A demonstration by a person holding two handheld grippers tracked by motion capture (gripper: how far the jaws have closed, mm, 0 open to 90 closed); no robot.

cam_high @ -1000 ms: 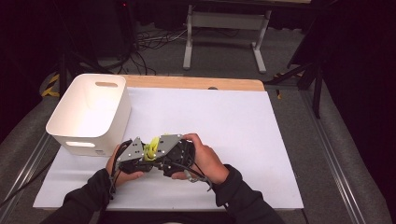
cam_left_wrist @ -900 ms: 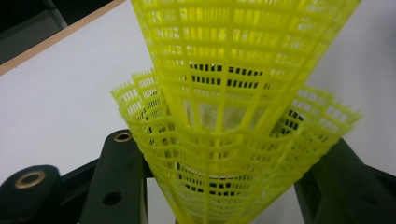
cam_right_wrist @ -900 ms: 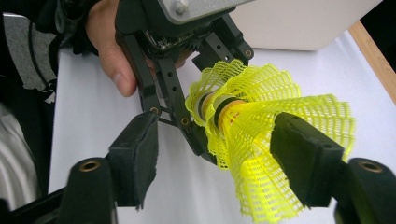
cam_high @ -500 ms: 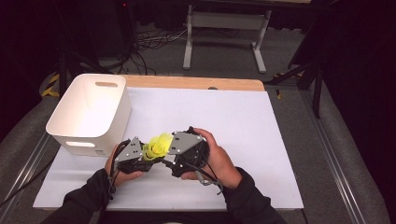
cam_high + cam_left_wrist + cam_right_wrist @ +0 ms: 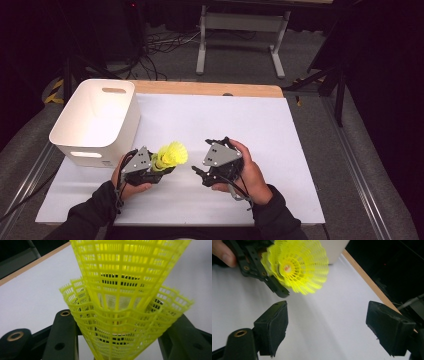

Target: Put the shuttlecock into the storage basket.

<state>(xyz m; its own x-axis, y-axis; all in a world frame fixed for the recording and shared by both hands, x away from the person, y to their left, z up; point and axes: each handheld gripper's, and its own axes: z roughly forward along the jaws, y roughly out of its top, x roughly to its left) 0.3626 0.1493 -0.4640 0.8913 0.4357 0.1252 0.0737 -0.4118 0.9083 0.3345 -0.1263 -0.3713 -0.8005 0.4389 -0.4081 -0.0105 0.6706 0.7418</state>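
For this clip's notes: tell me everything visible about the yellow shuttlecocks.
The yellow plastic-mesh shuttlecocks are nested, one skirt inside another, as the left gripper view shows. The skirts are open lattice, flaring to scalloped rims. The left hand-held gripper clamps them, a black jaw on each side, above the white table sheet, skirts pointing up and to the right, near the white plastic bin. The right gripper view looks into the skirts.

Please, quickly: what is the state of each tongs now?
Left tongs: closed on the yellow shuttlecocks.
Right tongs: open, holding nothing, jaws just opened.
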